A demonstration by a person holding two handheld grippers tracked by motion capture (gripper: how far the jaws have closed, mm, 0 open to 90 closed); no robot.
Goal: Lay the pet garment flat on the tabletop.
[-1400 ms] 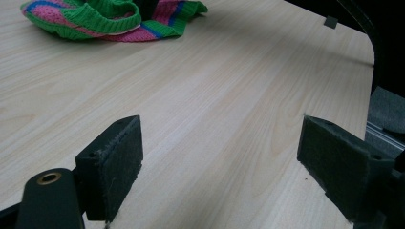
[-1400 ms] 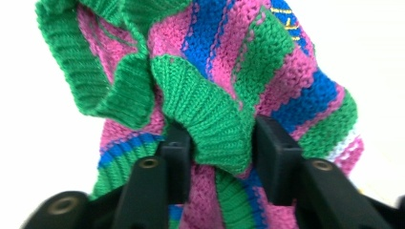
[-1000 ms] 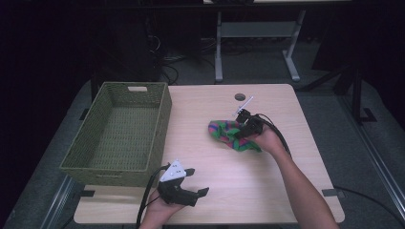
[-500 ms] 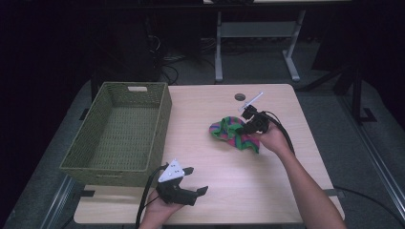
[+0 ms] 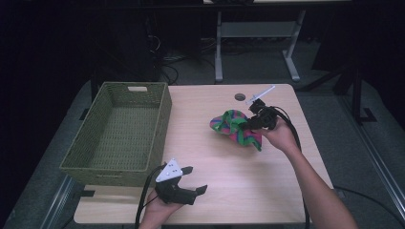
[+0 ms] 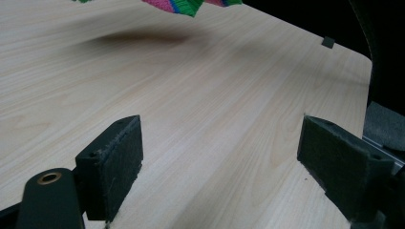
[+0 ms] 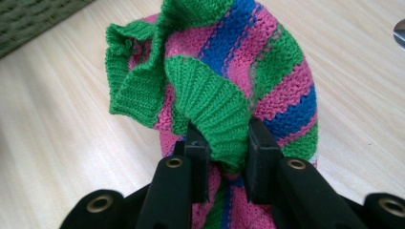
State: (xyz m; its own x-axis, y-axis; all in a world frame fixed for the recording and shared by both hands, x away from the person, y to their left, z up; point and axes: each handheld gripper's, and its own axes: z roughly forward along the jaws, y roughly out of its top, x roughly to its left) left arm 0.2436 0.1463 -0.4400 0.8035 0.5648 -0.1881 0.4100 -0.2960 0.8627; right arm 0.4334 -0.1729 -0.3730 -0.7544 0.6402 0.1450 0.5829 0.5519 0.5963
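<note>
A striped knitted cloth (image 5: pixel 236 128) in green, pink and blue hangs from the right gripper (image 5: pixel 252 121) above the right half of the wooden table (image 5: pixel 267 181), its lower corner drooping toward the tabletop. In the right gripper view the two black jaws are clenched on a green ribbed edge of the cloth (image 7: pixel 215 109), with the bunched knit spilling up and away from the pads. The person's right hand (image 5: pixel 282 136) carries the gripper from the table's right side, a white strip sticking up from it toward the far edge.

The left gripper (image 5: pixel 188 186) rests low at the near edge of the table, just beside the near right corner of the woven green basket (image 5: pixel 119 131), well apart from the cloth. Its jaws stand wide, released, with only bare tabletop (image 6: pixel 205 95) between the pads (image 6: pixel 117 162). At the top of that view only the hanging fringe of the cloth (image 6: pixel 176 5) shows, cut off by the frame, above its soft shadow on the wood.

How much of the cloth is folded underneath cannot be made out, and the room beyond the table is too dark to read. A small round dark spot (image 5: pixel 239 97) sits near the table's far edge. No lettering or label can be read on anything.
</note>
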